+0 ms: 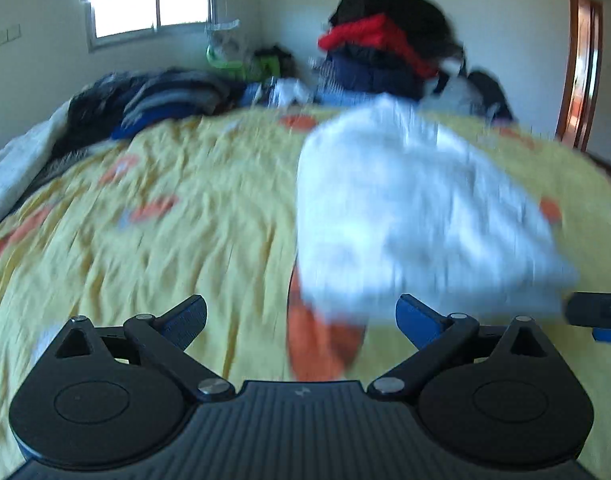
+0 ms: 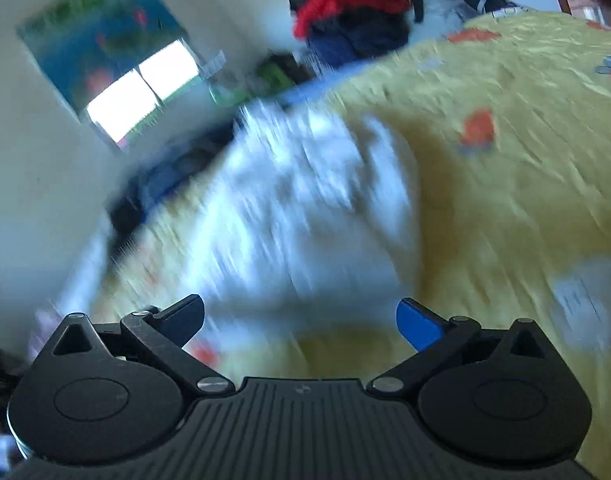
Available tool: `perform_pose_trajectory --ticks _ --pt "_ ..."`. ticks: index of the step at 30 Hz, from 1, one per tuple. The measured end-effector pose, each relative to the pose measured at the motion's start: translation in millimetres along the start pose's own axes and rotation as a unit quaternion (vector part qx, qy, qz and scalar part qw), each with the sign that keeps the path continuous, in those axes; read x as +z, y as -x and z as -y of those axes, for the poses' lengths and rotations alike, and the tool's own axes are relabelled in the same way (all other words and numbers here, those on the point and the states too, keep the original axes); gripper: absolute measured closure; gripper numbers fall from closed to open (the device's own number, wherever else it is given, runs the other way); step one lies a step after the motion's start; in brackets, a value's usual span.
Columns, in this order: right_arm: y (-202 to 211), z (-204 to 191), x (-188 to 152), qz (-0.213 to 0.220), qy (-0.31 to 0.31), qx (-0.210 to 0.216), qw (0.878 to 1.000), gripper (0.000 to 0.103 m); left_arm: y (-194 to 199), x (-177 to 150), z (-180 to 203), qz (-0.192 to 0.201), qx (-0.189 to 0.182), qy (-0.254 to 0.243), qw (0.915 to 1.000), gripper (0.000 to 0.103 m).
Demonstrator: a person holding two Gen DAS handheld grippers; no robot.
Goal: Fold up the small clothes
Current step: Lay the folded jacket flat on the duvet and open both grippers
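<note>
Where the yellow bedspread (image 1: 165, 220) with orange motifs covers the bed, one white garment (image 1: 405, 208) lies crumpled on it — right of centre in the left wrist view, left of centre in the right wrist view (image 2: 305, 208); both pictures are motion-blurred, so its type cannot be told. Left gripper (image 1: 301, 318): jaws spread wide, nothing between them, just short of the garment's near edge. Right gripper (image 2: 299, 316): jaws likewise spread, empty, near the same garment. Far edge of bed — a heap of dark clothes with a red piece (image 1: 377, 40), and striped blue-grey clothes (image 1: 161, 100) to the left. Window (image 1: 149, 12) on the back wall.
</note>
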State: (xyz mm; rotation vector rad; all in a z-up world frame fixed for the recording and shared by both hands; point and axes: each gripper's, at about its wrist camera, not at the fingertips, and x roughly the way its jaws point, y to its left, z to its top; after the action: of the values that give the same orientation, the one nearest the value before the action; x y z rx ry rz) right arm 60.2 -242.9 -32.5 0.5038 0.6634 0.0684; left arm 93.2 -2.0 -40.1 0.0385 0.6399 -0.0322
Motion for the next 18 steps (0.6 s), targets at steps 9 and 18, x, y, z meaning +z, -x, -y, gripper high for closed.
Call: perform_pose_trajectory --ticks 9,18 --pt "-17 -38 -37 -0.054 0.066 -0.083 0.993 0.001 22 -28 -7 -0.027 0.022 0.010 0.9993 0.001" --pt "-15 -34 -47 -0.062 0.053 -0.101 0.992 0.001 30 -32 -9 -0.035 0.017 0.020 0.9990 0.001"
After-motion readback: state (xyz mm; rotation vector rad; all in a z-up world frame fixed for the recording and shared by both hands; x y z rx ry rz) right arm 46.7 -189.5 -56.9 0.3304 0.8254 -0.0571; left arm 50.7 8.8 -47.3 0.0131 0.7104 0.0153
